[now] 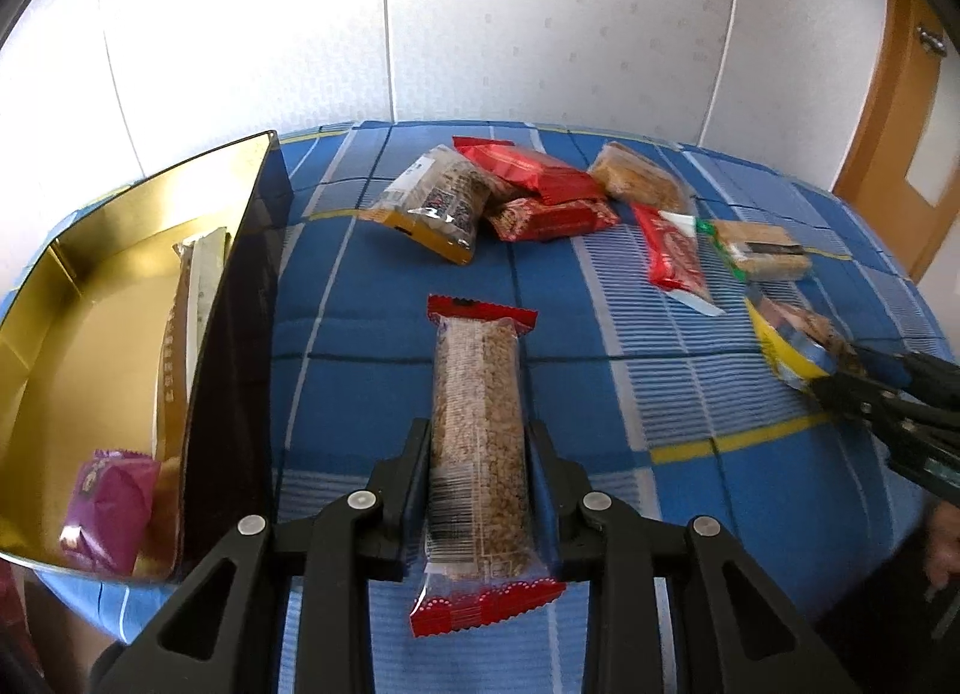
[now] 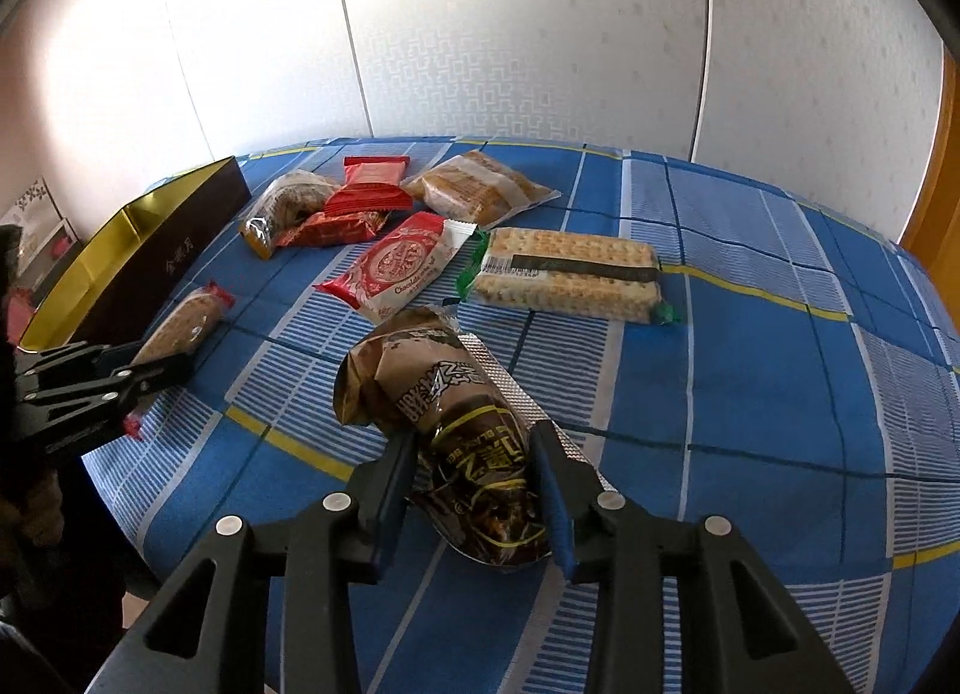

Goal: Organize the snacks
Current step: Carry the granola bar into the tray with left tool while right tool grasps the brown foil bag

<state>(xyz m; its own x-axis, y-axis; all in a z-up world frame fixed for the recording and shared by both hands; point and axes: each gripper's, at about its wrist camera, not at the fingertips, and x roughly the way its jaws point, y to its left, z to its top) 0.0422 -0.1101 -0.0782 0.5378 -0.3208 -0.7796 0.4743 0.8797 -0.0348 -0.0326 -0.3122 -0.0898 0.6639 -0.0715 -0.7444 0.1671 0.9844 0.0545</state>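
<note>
Gold-lined box (image 1: pixel 120 298): far left on the desk (image 1: pixel 372 334), holding a purple packet (image 1: pixel 108 520) and a long pale packet.
Left claw (image 1: pixel 478 454): clenched on a grain bar with red ends (image 1: pixel 477 442), just right of the box.
Loose snacks, centre: red wrappers (image 2: pixel 369 193), chocolate packet (image 2: pixel 402 268), cracker pack (image 2: pixel 564 274), all on the blue checked cloth.
Right claw (image 2: pixel 474 466): grasping a brown sesame-snack bag (image 2: pixel 444 412), near the desk's front edge.

The left gripper (image 1: pixel 479 454) clamps a grain bar (image 1: pixel 478 442) above the blue checked cloth (image 1: pixel 372 298). A gold-lined box (image 1: pixel 78 298) sits beside it, holding a purple packet (image 1: pixel 108 514).
</note>
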